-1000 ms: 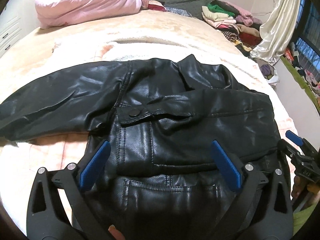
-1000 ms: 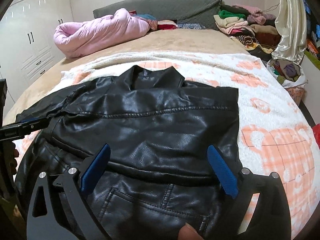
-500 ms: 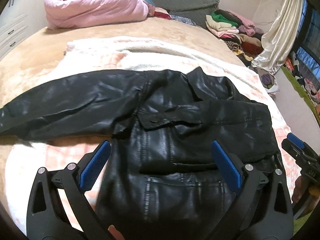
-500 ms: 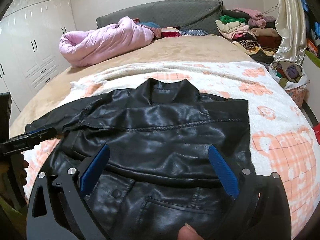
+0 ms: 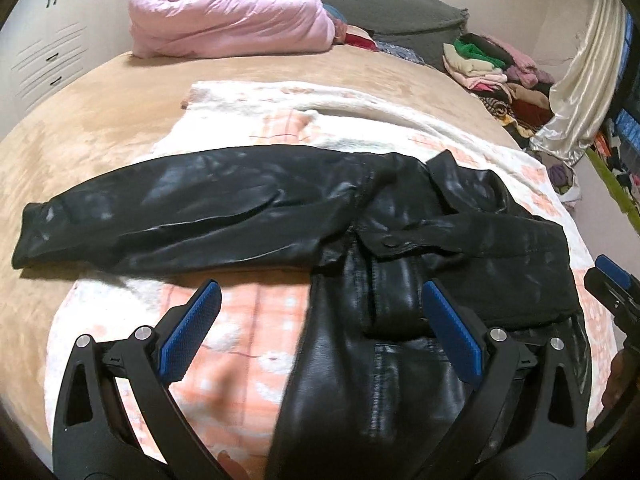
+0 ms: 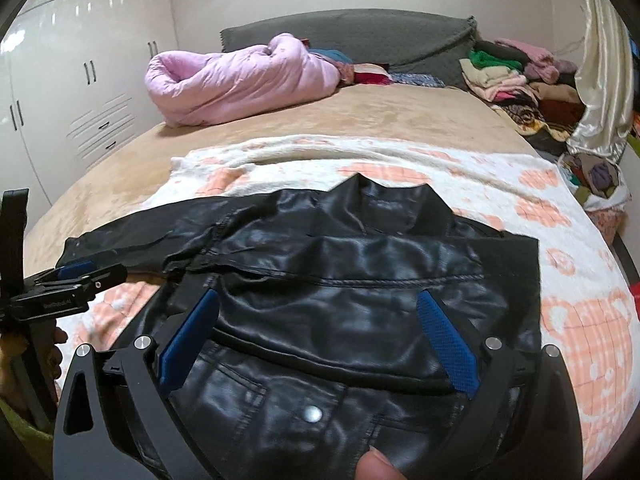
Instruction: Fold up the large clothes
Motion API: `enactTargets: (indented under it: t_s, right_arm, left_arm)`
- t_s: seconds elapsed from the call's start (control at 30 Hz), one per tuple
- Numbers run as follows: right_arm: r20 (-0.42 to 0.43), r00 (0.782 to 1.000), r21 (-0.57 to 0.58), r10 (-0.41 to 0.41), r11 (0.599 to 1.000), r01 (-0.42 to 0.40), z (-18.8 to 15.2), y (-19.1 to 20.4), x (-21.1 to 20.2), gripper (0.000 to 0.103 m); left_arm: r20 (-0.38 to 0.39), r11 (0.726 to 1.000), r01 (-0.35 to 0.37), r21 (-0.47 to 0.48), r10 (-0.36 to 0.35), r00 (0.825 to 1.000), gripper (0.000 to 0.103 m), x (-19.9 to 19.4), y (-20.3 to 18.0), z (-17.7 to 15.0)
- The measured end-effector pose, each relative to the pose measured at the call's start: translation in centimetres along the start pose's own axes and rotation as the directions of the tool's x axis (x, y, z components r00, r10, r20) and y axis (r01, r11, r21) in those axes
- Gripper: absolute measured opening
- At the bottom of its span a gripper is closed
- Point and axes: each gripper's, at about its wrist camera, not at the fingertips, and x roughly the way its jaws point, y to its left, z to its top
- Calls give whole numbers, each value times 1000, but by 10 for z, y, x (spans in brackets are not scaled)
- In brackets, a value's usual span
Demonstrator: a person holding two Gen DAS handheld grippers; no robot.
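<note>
Jacket [image 5: 400, 240] glossy black, with a silver snap [image 6: 312, 413]. Blanket [image 6: 572, 320] white with peach-orange checked patches; bed cover [image 5: 100, 120] tan; duvet [image 5: 224, 20] pale pink; headboard [image 6: 360, 28] dark grey. Both grippers black with blue pads [image 5: 188, 332]; wardrobe [image 6: 80, 92] glossy white; curtain [image 6: 604, 80] cream satin.

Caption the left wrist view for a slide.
Open left claw above a black leather jacket, one sleeve extended, on a patterned blanket.
</note>
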Motion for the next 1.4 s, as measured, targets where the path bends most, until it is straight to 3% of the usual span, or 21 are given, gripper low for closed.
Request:
enactTargets:
  t_s: [0.77,1.0,1.4]
  right_arm:
    - [-15,998,-104,65,992,-66,18,93,31,99]
    - [-34,995,-143,89,985,-93,21,121,44,99]
    - [-73,991,-179,115,976,-126,27,153,66,99]
  left_arm:
    - [32,974,-46,-223,55,998,94,-4,103,2]
    - [46,940,-41,-339,61,997,94,-4,140,1]
    - [33,891,-97,-444,124,992,94,-1,186,-3]
